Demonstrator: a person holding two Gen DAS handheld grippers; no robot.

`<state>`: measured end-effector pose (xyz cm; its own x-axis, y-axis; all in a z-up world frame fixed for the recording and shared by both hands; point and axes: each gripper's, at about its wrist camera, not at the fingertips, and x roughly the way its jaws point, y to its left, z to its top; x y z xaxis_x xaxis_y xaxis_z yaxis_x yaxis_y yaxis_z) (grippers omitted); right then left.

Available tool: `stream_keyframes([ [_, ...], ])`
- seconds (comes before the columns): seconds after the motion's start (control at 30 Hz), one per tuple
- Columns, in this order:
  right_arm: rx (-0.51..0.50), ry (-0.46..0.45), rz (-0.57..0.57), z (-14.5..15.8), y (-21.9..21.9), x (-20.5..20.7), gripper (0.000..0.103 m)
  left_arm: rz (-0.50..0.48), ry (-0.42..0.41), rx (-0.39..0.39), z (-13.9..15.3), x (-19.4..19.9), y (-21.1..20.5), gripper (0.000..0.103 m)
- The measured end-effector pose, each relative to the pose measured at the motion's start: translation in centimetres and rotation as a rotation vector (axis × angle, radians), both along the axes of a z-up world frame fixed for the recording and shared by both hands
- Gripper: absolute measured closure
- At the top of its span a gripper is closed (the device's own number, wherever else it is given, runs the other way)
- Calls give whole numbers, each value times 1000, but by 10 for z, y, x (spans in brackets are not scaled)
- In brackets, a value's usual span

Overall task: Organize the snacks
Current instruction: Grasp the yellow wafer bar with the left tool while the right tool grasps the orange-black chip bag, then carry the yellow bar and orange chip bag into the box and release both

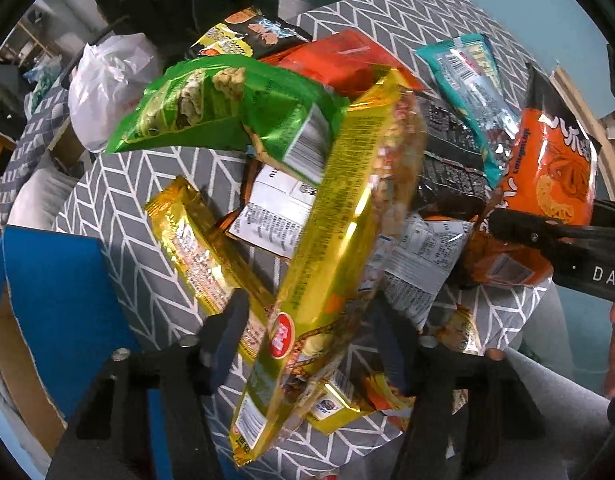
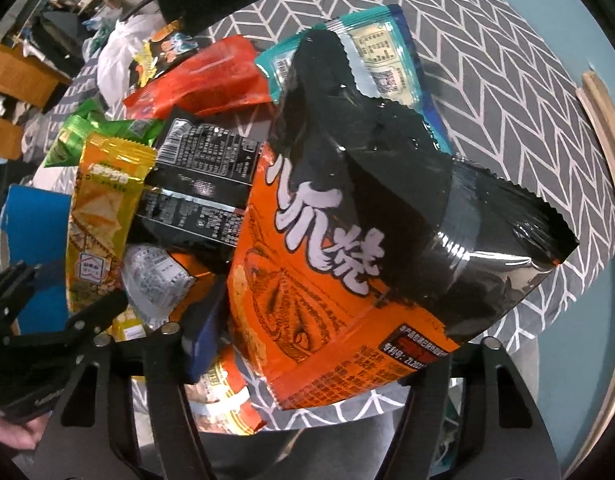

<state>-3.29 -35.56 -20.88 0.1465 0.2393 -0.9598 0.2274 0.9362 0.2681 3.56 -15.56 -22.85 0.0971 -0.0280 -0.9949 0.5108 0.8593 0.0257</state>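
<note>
- At the far left, a blue box [image 1: 55, 300] sits beside the herringbone-cloth desk [image 1: 119, 208], near the left gripper [image 1: 307, 332].
- That left gripper is clenched on a long yellow packet [image 1: 347, 216], lifted above the pile; its long axis runs away from the gripper, tilted toward the far right.
- Under and beyond it lie a green packet [image 1: 227, 108], a red packet [image 1: 339, 60] and a teal packet [image 1: 467, 88], loosely heaped.
- To the right, the right gripper [image 2: 307, 364] grasps the orange-and-black bag [image 2: 367, 240] by its near bottom corner, the bag standing up off the pile.
- Judgement: the blue box lies left of both, so the left gripper is nearer to it.
</note>
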Motion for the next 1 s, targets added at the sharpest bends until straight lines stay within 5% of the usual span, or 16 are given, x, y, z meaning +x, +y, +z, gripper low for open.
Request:
stream_keyframes([
  [0.3, -17, -22, 54, 9, -1, 3, 51, 46, -9, -30, 11, -5, 7, 73],
  [1.0, -67, -98, 243, 60, 20, 8, 51, 251, -39, -158, 62, -15, 43, 76],
])
